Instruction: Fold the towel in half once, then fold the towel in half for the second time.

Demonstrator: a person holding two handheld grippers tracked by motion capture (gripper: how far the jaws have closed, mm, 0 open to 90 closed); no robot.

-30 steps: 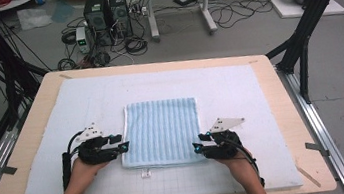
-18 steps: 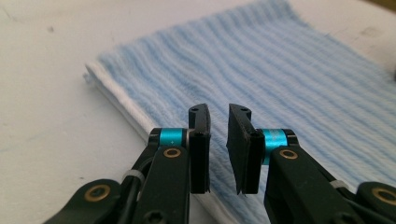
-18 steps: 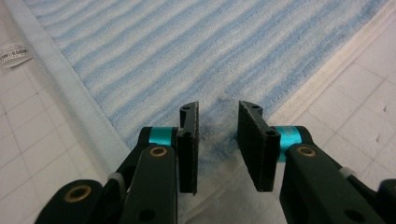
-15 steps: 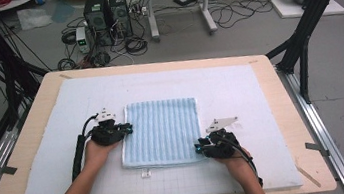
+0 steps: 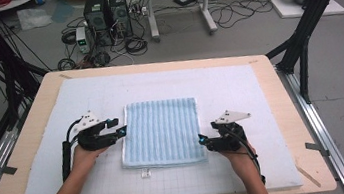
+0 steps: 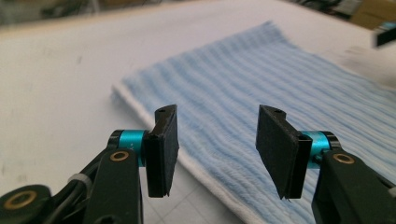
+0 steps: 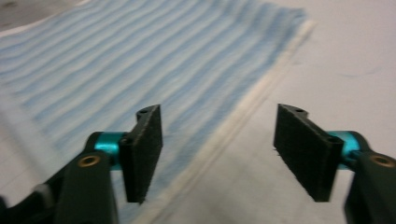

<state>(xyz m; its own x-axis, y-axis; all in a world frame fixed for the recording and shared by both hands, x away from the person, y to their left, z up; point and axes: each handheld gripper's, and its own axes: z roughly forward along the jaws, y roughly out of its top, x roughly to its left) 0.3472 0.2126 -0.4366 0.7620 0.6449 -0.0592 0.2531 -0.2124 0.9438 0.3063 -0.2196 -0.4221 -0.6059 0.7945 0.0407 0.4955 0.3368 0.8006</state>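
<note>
A folded blue striped towel (image 5: 162, 131) lies flat in the middle of the white mat. My left gripper (image 5: 117, 126) sits just off the towel's left edge and points at it. Its jaws have just been opening and stand open with nothing between them. In the left gripper view the left gripper (image 6: 215, 140) hovers over the towel's (image 6: 280, 79) white hem. My right gripper (image 5: 203, 142) is at the towel's near right corner, jaws also just opened. In the right gripper view the right gripper (image 7: 217, 144) straddles the hem of the towel (image 7: 140, 46) without pressing on it.
The white grid mat (image 5: 239, 88) covers most of the wooden table (image 5: 30, 146). A small white tag (image 5: 145, 173) lies at the towel's front edge. Black frame posts (image 5: 303, 39) stand at the table's sides, with computers and cables on the floor beyond.
The left gripper went forward to the towel's left edge, then drew back a little to the left. Both grippers' jaws stand wider. The towel lies as before.
</note>
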